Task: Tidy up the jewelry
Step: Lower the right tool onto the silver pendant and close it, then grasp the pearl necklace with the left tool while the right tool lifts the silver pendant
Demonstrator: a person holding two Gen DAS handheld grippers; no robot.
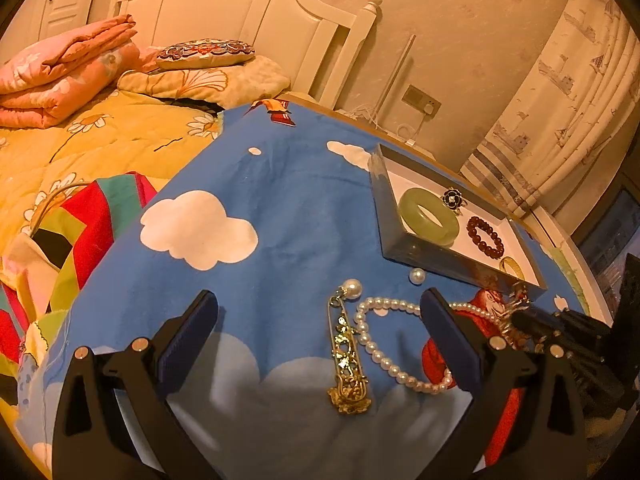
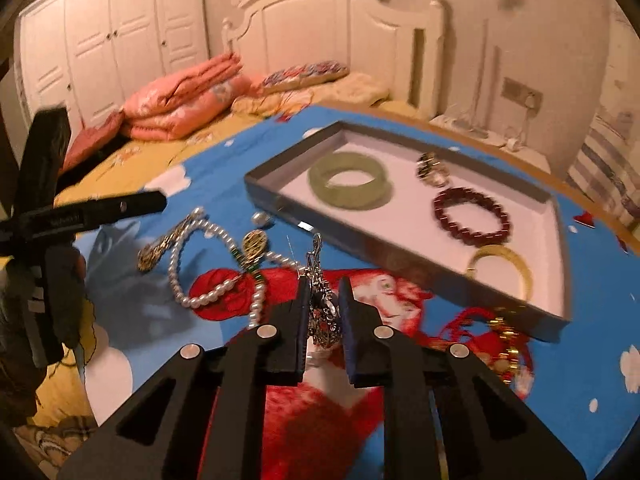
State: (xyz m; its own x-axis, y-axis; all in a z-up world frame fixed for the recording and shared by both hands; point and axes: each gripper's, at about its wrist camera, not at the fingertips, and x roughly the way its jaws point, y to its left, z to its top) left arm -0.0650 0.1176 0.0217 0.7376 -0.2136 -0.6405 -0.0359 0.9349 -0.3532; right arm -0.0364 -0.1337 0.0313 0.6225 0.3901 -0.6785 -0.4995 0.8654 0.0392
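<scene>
Left wrist view: The left gripper (image 1: 320, 332) hangs low over the blue cloud-print cloth (image 1: 240, 184), jaws spread wide and holding nothing. Between its fingers lie a gold brooch (image 1: 347, 360) and a pearl necklace (image 1: 384, 344); a loose pearl (image 1: 417, 276) sits just ahead, near the tray. Ahead and to the right, the shallow grey tray (image 1: 420, 252) already contains a green jade bangle (image 1: 429, 216), a dark flower ring (image 1: 453, 199), a red bead bracelet (image 1: 485, 237) and part of a yellow bangle (image 1: 512, 268). Judged from this, about half of the sorting appears done.

Right wrist view: The right gripper (image 2: 324, 312) is tilted downward toward the cloth, jaws narrowed to a small gap around a silver filigree pendant (image 2: 322, 312). The pendant hangs between the pads; whether both pads actually touch it cannot be told. The tray lies ahead and to the right, with free floor beside the yellow bangle. Left of the gripper the pearl necklace, a gold-and-green ornament (image 2: 254, 245) and the brooch remain on the cloth; a red-and-gold piece (image 2: 506, 340) lies to the right, just beside the tray's near corner. These are judged to be the remaining items.
</scene>
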